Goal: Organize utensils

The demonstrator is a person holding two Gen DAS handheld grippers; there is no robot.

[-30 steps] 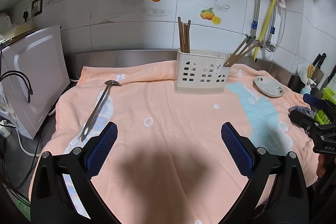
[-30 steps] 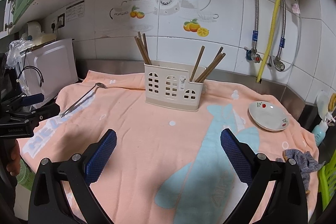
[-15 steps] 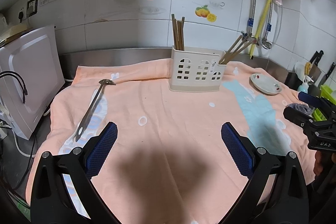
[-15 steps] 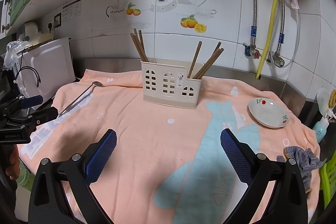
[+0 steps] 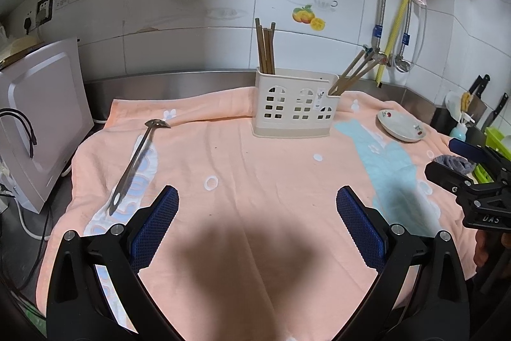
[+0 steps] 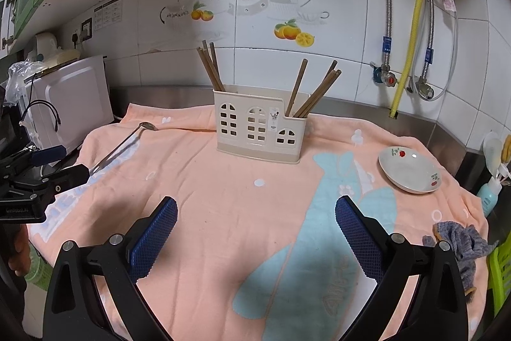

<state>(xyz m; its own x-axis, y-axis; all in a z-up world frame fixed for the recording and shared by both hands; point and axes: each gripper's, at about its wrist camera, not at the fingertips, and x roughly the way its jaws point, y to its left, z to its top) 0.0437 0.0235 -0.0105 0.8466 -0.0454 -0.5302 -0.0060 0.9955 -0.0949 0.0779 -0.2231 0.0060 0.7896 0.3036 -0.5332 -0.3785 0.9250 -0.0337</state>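
Observation:
A cream utensil holder [image 5: 295, 107] [image 6: 258, 130] stands at the back of an orange towel [image 5: 255, 181] [image 6: 223, 197], with brown chopsticks [image 5: 266, 48] [image 6: 210, 66] in its left and right compartments. A metal ladle [image 5: 137, 162] [image 6: 121, 146] lies flat on the towel's left side, bowl end toward the wall. My left gripper [image 5: 257, 224] hovers open over the near middle of the towel, nothing between its fingers. My right gripper [image 6: 255, 227] is open too, empty, over the blue fish pattern. Each gripper shows at the other view's edge.
A small flowered dish [image 5: 401, 126] [image 6: 410, 170] sits on the towel's right side. A grey rag [image 6: 460, 242] lies near the right edge. A white appliance [image 5: 38, 117] stands at the left. Pipes and a yellow hose [image 6: 412, 31] run down the tiled wall.
Both views have shifted slightly; the holder and ladle sit a little differently in frame. Both grippers stay open and nothing on the towel has moved.

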